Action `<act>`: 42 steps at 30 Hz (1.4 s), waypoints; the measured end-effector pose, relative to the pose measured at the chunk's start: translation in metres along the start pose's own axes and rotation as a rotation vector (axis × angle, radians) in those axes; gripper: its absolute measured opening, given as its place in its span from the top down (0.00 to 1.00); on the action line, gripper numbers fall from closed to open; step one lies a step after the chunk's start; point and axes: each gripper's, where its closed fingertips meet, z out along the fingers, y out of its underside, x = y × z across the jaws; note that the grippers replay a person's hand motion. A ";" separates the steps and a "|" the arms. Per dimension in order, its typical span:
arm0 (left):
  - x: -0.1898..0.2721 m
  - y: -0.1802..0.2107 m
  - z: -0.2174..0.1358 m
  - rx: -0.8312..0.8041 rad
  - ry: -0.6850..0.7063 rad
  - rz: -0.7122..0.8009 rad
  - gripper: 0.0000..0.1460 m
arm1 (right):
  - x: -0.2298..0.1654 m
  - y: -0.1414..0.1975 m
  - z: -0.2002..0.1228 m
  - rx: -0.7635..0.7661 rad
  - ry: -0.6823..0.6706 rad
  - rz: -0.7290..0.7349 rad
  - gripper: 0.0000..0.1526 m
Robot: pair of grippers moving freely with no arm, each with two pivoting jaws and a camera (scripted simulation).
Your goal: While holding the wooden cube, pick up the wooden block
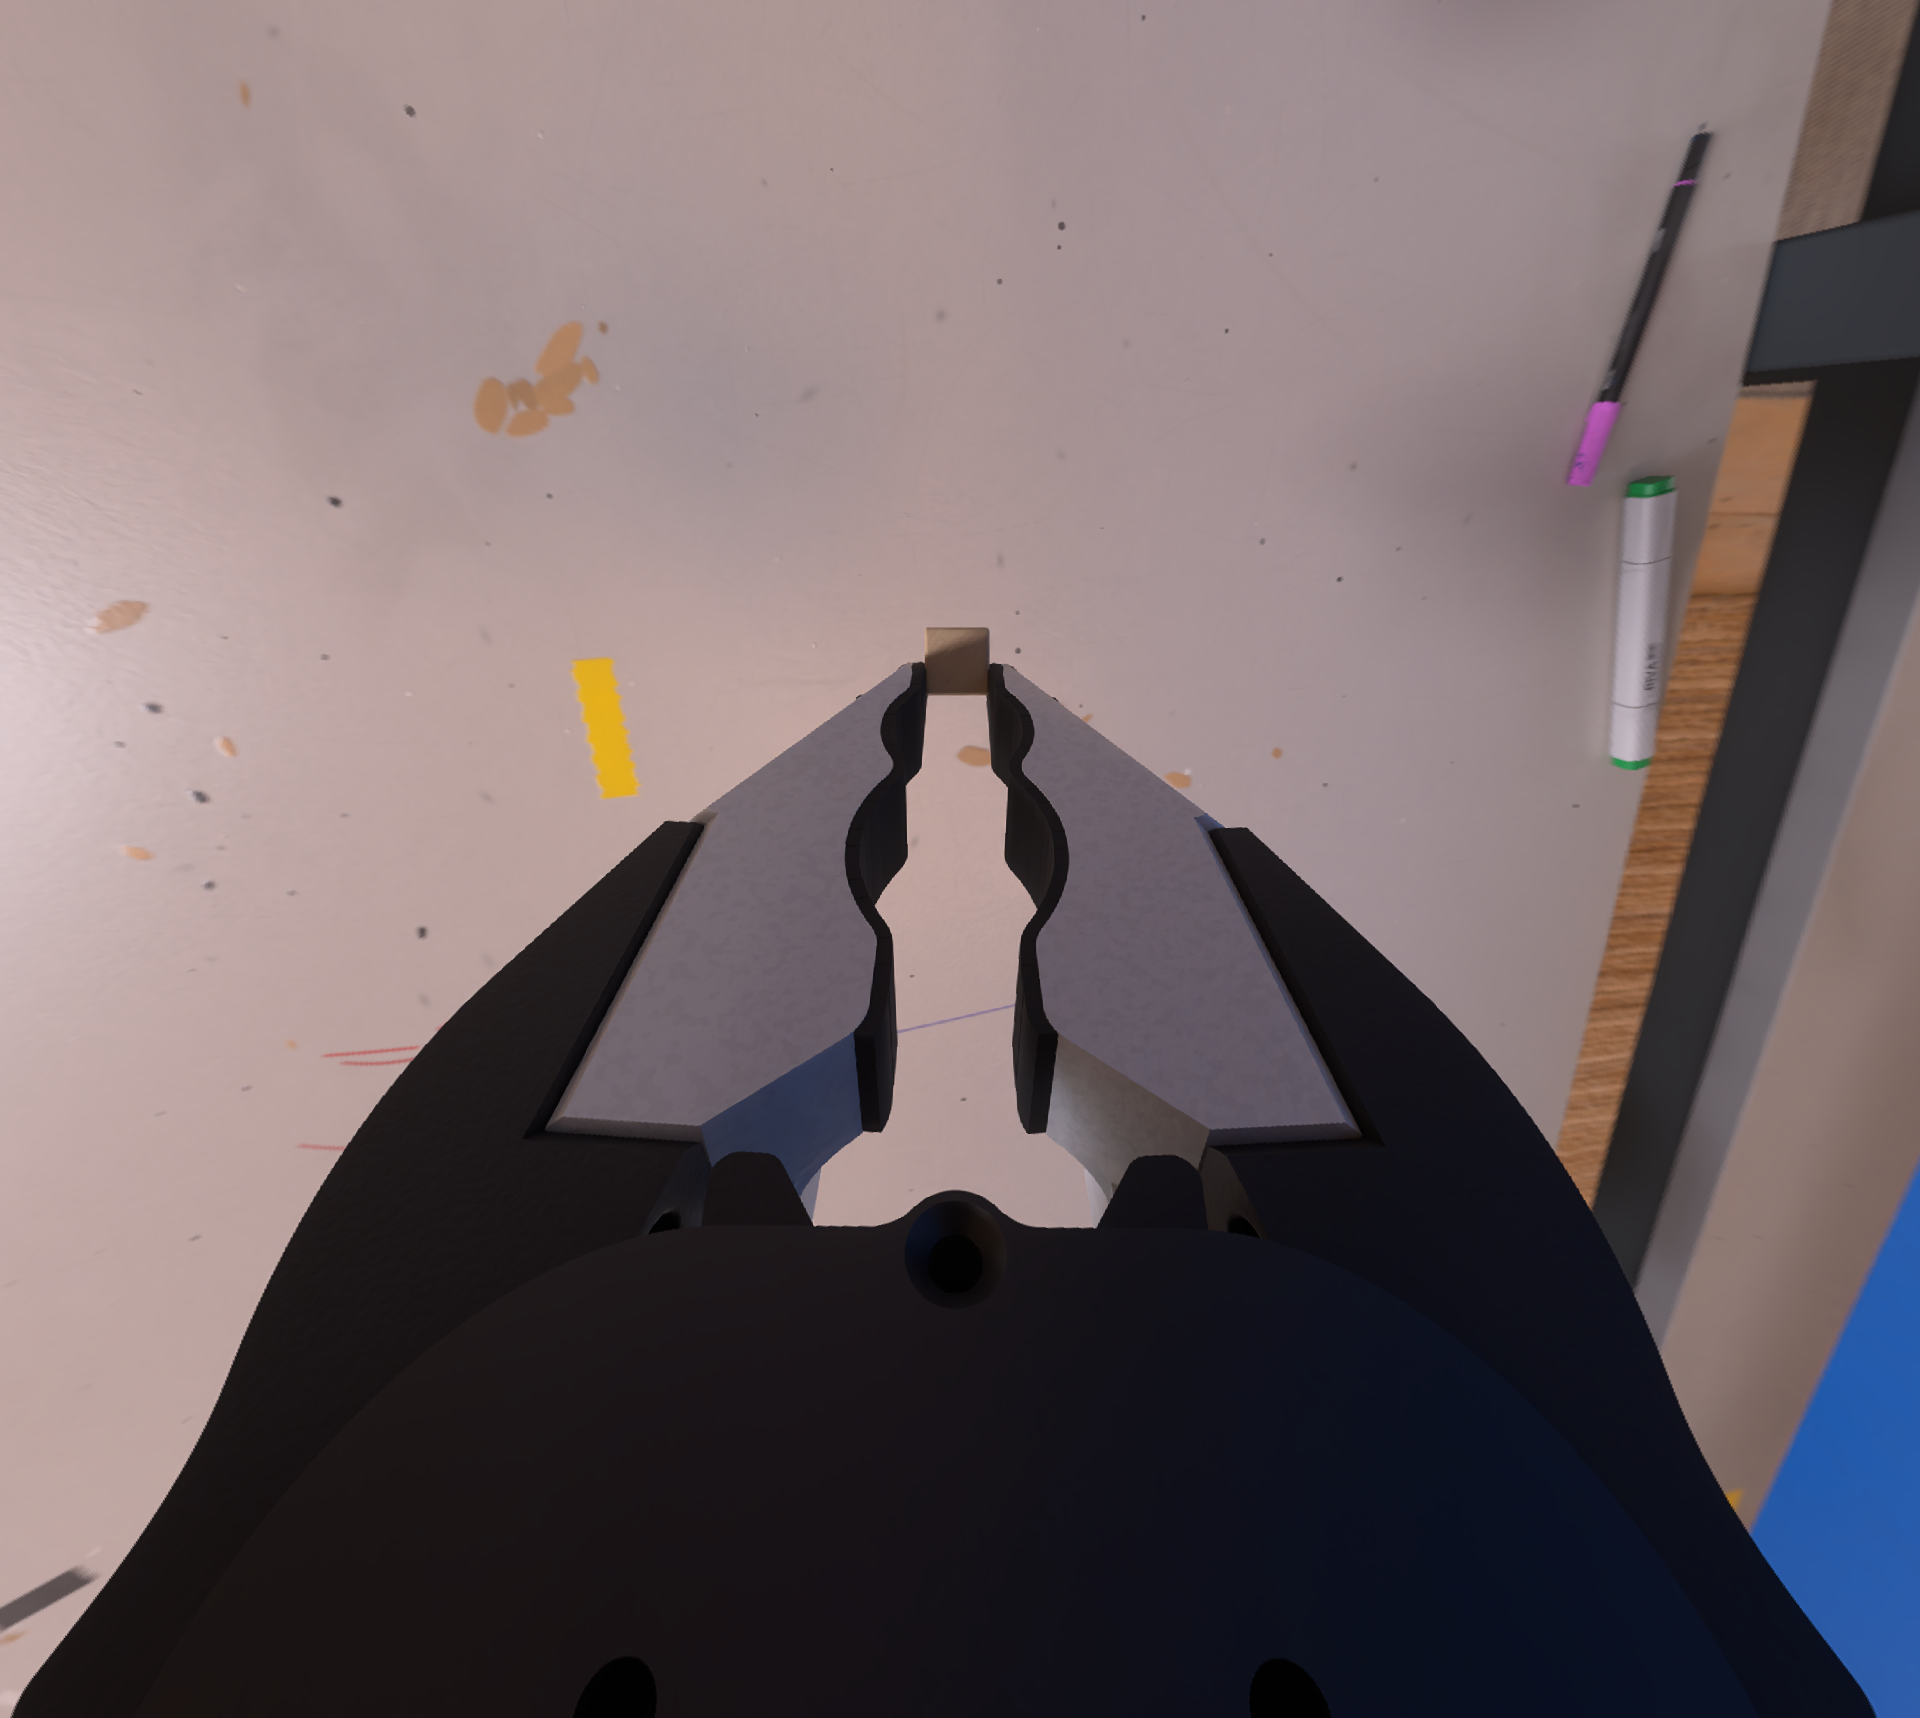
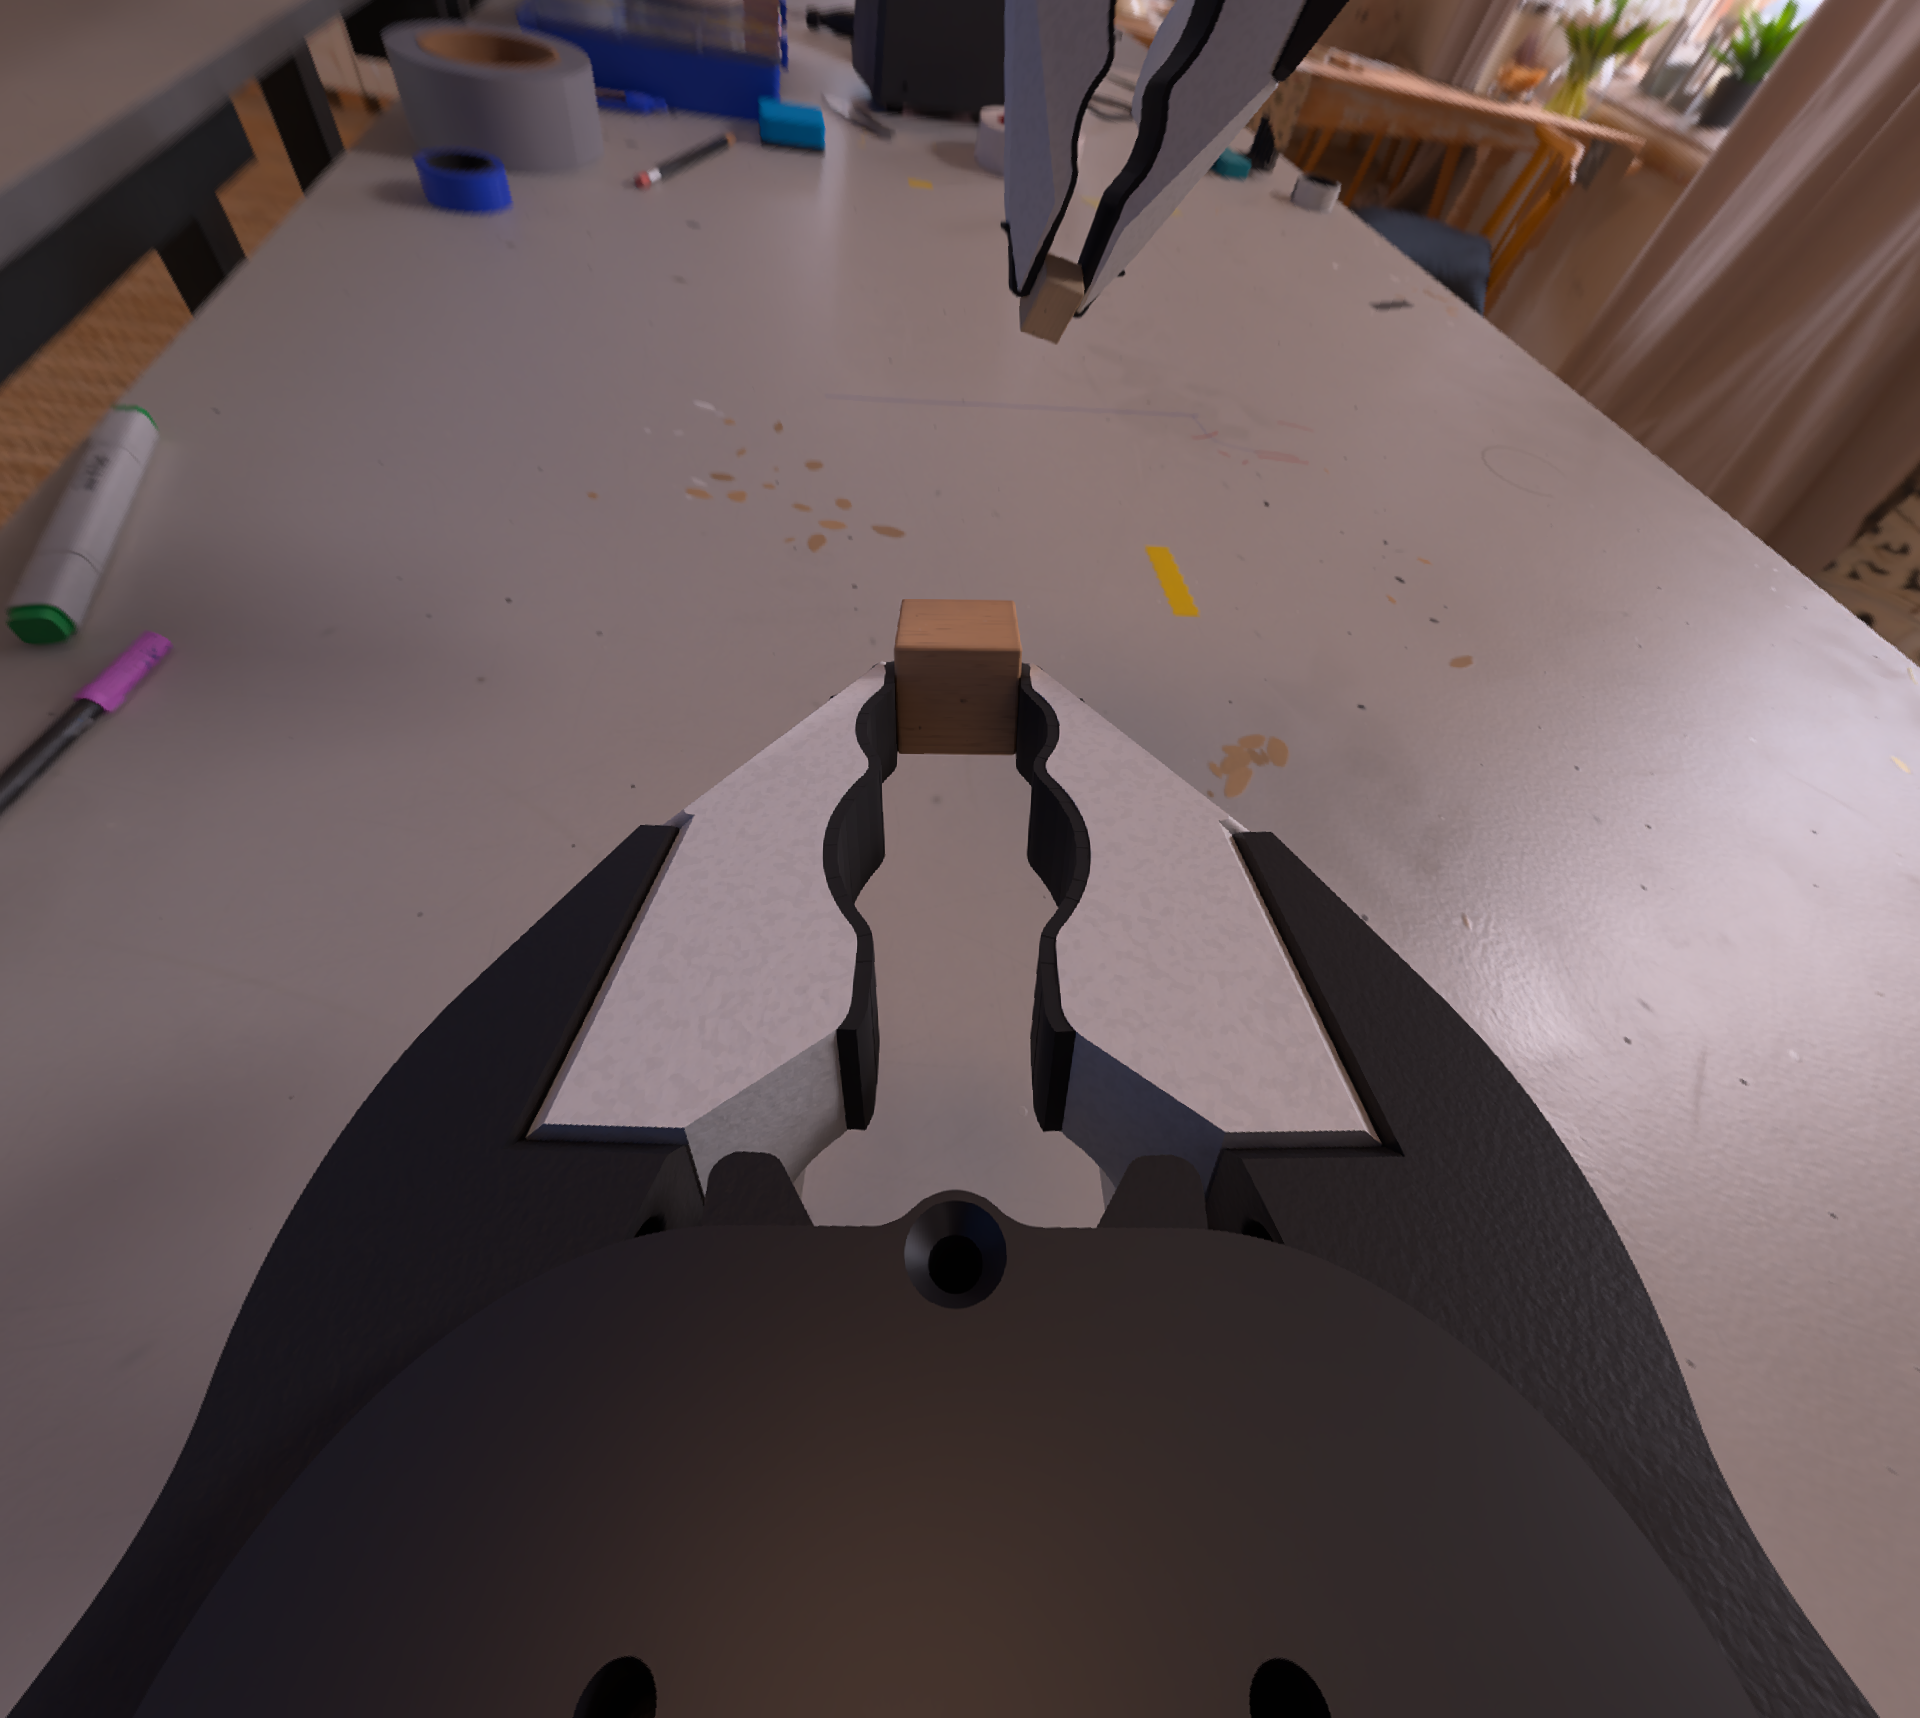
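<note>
Wooden cube [image 1: 957, 660] and wooden block [image 2: 956, 676], each clamped and held above the table [image 2: 1455, 941].
Left gripper [image 1: 957, 679] pinches the cube at its fingertips; right gripper [image 2: 956, 681] grips the block likewise; markers lie at table edge.

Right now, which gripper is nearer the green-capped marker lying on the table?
Probably the right gripper: the green-capped marker lies just ahead to its left, and it hangs low over the table. The left gripper, farther down the table, looks higher.
</note>
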 end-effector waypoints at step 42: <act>-0.007 0.000 -0.025 -0.066 -0.019 -0.079 0.92 | 0.010 -0.006 0.004 -0.080 0.109 -0.095 0.86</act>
